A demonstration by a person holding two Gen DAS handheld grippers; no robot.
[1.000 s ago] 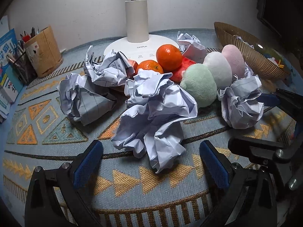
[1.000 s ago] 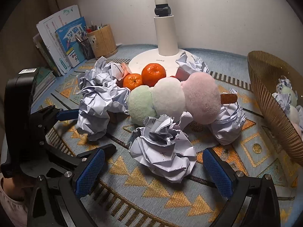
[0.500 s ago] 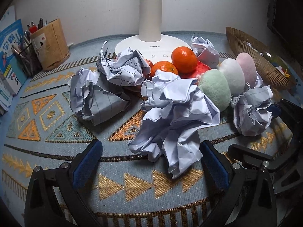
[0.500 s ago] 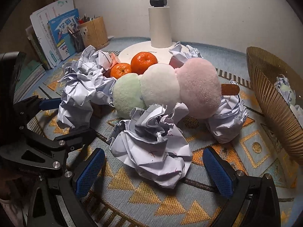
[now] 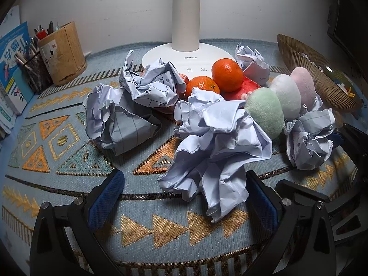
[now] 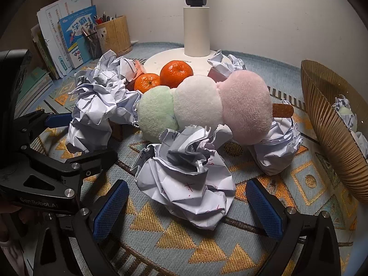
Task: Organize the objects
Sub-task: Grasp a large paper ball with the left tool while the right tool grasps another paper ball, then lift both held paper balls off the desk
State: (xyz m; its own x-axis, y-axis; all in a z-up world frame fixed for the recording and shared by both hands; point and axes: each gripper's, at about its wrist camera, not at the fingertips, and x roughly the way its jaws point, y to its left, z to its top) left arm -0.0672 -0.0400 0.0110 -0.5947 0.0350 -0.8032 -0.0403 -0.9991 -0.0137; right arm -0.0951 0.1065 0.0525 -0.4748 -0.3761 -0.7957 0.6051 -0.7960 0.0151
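A table (image 5: pixel 76 161) under a blue woven cloth with gold triangles carries everything. At the back stands a white lamp (image 5: pixel 185 23), its top cut off by the frame. A ribbed brown woven basket (image 6: pixel 326 124) sits at the right edge, partly out of view, its contents hard to make out. A plush skewer of green, white and pink balls (image 6: pixel 202 105) lies mid-table, its stick end poking out right. Crumpled white paper balls ring it: one (image 5: pixel 216 147) lies just ahead of the left gripper (image 5: pixel 184 197), another (image 6: pixel 188 177) just ahead of the right gripper (image 6: pixel 186 204). Both grippers are spread wide, holding nothing. Two oranges (image 5: pixel 226 74) sit by the lamp base, half hiding something red beneath.
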